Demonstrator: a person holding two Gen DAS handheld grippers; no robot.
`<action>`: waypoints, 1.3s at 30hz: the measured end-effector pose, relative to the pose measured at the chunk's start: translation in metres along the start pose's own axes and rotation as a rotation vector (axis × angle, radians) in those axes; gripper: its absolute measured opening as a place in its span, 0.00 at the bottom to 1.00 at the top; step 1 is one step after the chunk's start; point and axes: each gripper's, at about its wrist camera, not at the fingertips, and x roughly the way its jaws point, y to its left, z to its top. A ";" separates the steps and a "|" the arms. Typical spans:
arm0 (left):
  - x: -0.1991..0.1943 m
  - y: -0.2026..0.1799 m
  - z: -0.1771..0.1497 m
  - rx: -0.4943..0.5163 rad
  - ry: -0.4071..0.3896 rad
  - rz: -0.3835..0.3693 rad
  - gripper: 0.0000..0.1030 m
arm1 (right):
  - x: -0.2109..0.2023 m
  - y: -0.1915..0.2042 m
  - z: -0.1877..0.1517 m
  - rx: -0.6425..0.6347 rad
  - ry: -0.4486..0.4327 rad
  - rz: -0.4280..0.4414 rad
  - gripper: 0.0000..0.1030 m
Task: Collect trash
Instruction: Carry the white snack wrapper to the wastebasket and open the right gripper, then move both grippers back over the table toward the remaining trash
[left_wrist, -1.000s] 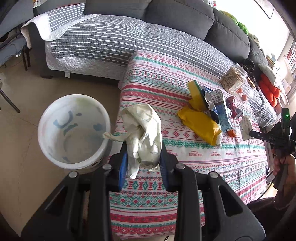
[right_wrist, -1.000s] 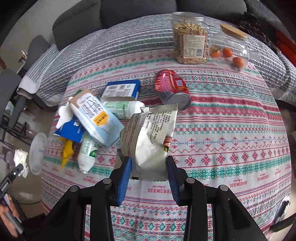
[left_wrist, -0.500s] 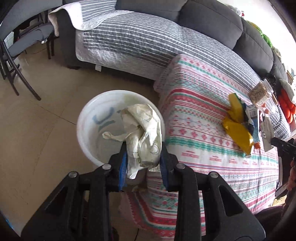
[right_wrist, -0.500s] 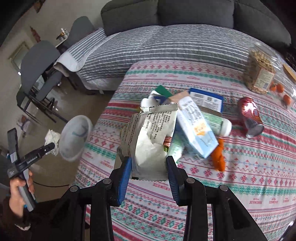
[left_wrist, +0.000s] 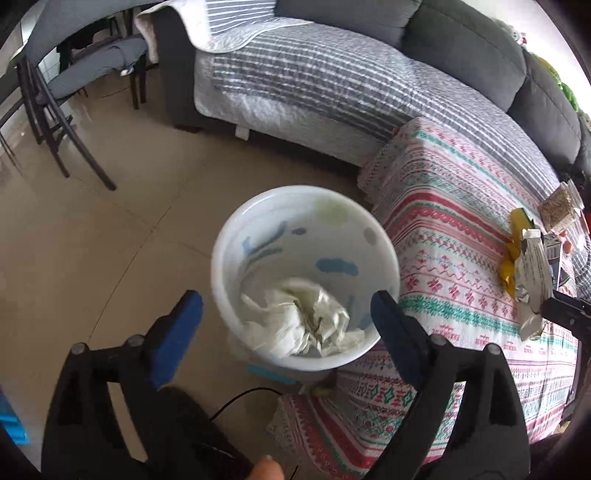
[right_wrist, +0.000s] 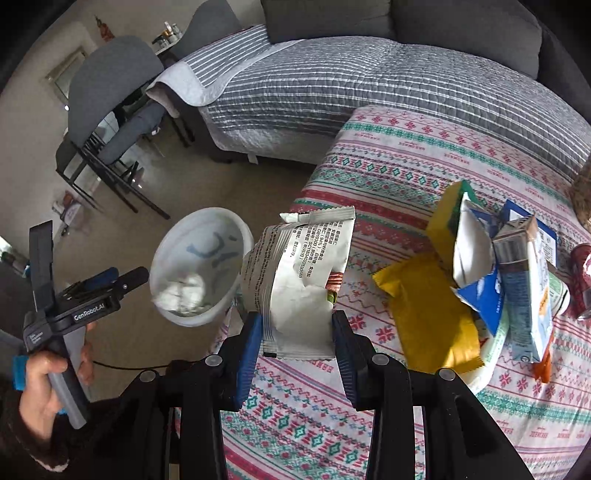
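Chair (right_wrist: 107, 110): grey, on the floor at far left, beside the sofa (left_wrist: 332, 85) with its striped cover. Left gripper (left_wrist: 286, 325): over the bin, jaws wide and just opened, nothing between them; held by a hand (right_wrist: 44, 380) in the right-wrist view. Bin (left_wrist: 306, 206): white, round, on the floor just beside the table's left edge. Crumpled wrapper (left_wrist: 299, 321): pale, lying inside the bin at its bottom. Table (right_wrist: 424, 155): covered with a red, green and white patterned cloth. Right gripper (right_wrist: 297, 332): above the table near its left edge, jaws narrow and closed on the pouch. Pouch (right_wrist: 306, 269): silver-white, printed, torn open at the top, standing up between the jaws. Yellow packet (right_wrist: 428, 317): flat on the table, right of the pouch. Cartons (right_wrist: 524, 280): blue and white, heaped with other litter toward the table's right edge, touching the yellow packet.
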 end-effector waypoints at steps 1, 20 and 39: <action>-0.001 0.003 -0.001 -0.004 0.006 0.009 0.91 | 0.006 0.004 0.002 -0.003 0.008 0.002 0.38; -0.023 0.063 -0.040 0.014 0.065 0.099 0.99 | 0.109 0.090 0.029 -0.102 0.095 0.031 0.39; -0.027 0.069 -0.045 -0.025 0.069 0.095 0.99 | 0.074 0.087 0.021 -0.114 -0.003 -0.064 0.70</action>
